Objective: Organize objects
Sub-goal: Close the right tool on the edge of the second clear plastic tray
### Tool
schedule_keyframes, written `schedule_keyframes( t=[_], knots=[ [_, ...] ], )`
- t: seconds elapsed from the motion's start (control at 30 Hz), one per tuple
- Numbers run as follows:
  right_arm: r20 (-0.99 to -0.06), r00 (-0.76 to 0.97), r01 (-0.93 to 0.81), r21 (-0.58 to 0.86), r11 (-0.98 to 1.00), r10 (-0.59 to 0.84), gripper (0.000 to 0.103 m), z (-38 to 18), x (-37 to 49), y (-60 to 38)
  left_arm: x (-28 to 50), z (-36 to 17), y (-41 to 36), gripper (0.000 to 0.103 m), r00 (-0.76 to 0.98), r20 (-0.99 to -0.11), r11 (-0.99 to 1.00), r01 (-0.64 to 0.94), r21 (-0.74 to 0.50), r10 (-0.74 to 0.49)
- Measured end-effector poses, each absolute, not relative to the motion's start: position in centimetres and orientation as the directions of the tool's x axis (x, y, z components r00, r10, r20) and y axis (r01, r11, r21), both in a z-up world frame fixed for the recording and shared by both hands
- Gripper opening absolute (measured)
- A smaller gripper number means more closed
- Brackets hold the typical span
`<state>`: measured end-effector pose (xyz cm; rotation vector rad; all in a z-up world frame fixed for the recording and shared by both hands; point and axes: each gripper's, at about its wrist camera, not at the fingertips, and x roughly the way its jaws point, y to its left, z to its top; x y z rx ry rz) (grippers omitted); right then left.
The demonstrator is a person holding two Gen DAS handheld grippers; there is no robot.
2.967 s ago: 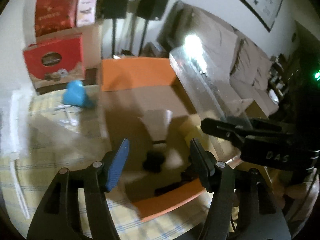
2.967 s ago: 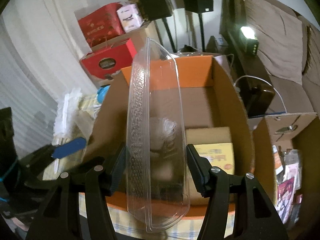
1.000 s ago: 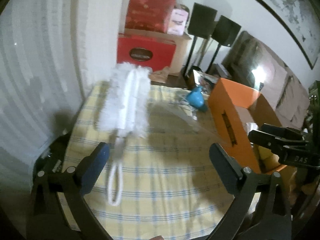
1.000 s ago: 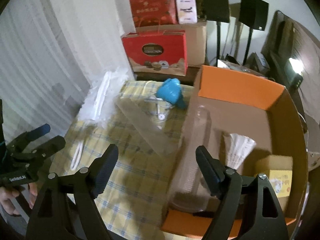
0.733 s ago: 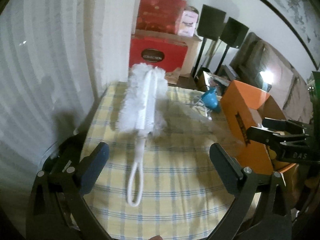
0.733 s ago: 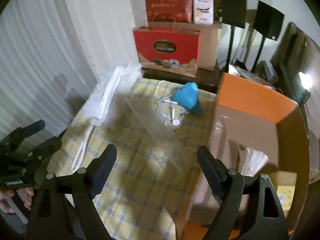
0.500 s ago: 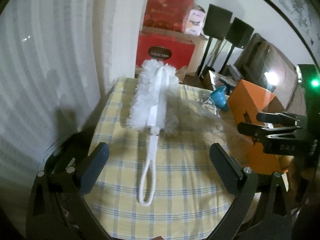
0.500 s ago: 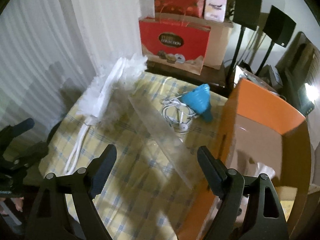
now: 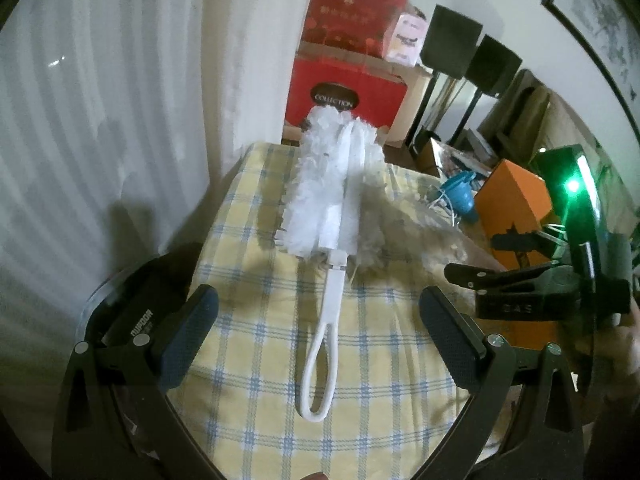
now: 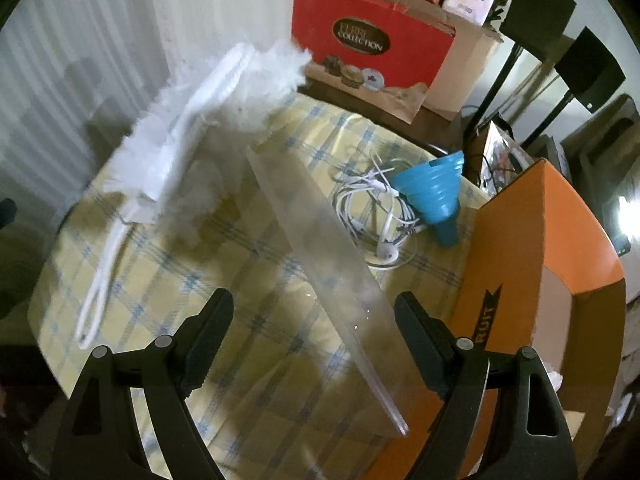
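A white fluffy duster (image 9: 334,184) (image 10: 208,104) lies on the yellow checked tablecloth (image 9: 260,384), its loop handle (image 9: 320,364) pointing toward me. My left gripper (image 9: 318,340) is open, with the handle lying between its fingers below. A clear plastic sheet (image 10: 324,256) stretches diagonally across the cloth. My right gripper (image 10: 314,340) hovers open over its near end. White earphone cables (image 10: 376,208) and a blue collapsible funnel (image 10: 434,196) (image 9: 460,192) rest beside the orange cardboard box (image 10: 532,264) (image 9: 516,204). The right gripper (image 9: 516,280) also shows at the right in the left wrist view.
White curtains (image 9: 120,100) hang close on the left. Red gift boxes (image 10: 368,44) on a cardboard carton stand beyond the table's far edge, with black speakers on stands (image 9: 452,40) behind. A hand (image 9: 624,344) holds the right gripper at the frame edge.
The clear container held by the right gripper 3 s ago was let go into the orange box. Both grippers then swung left over the table, the left closing in on the duster handle.
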<state>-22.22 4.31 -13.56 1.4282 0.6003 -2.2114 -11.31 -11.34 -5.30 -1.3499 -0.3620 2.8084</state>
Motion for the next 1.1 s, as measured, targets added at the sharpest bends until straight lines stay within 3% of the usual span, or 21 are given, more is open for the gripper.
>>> schedule_keyframes(
  t=[0.4,0.47,0.53,0.6,0.63,0.67,0.73,1.1],
  knots=[
    [-0.942,-0.337,0.606,-0.216,-0.766,-0.001,0.082,-16.8,-23.5,3.0,-12.1,-6.7,-11.9,0.1,-0.609,-0.781,-0.963,0.105,-0.25,0.136],
    [-0.938,-0.346,0.609,-0.235,-0.758,0.013,0.069,-17.0,-23.4,2.9,-12.1,-6.9,-12.0,0.1,-0.609,-0.78,-0.961,0.105,-0.256,0.141],
    [-0.934,-0.357,0.613,-0.249,-0.75,0.018,0.066,-17.0,-23.2,2.8,-12.0,-6.9,-12.0,0.1,-0.61,-0.779,-0.959,0.105,-0.262,0.146],
    [-0.929,-0.371,0.617,-0.259,-0.744,0.016,0.056,-16.8,-23.0,2.7,-11.9,-6.9,-11.9,0.1,-0.61,-0.778,-0.959,0.104,-0.265,0.149],
    [-0.926,-0.377,0.613,-0.265,-0.744,0.019,0.022,-16.5,-23.0,2.8,-11.9,-6.9,-11.8,0.1,-0.61,-0.778,-0.959,0.103,-0.265,0.149],
    [-0.933,-0.359,0.612,-0.246,-0.752,0.012,0.008,-16.5,-23.1,2.9,-11.9,-6.9,-11.8,0.1,-0.611,-0.778,-0.959,0.103,-0.265,0.15],
    [-0.956,-0.288,0.621,-0.143,-0.77,-0.055,0.009,-16.3,-23.3,3.5,-11.8,-6.8,-11.6,0.1,-0.611,-0.777,-0.958,0.102,-0.269,0.153],
    [-0.94,-0.271,0.575,0.013,-0.818,-0.206,0.008,-13.3,-22.0,6.0,-11.4,-5.8,-10.5,0.1,-0.616,-0.769,-0.958,0.074,-0.276,0.174]
  ],
)
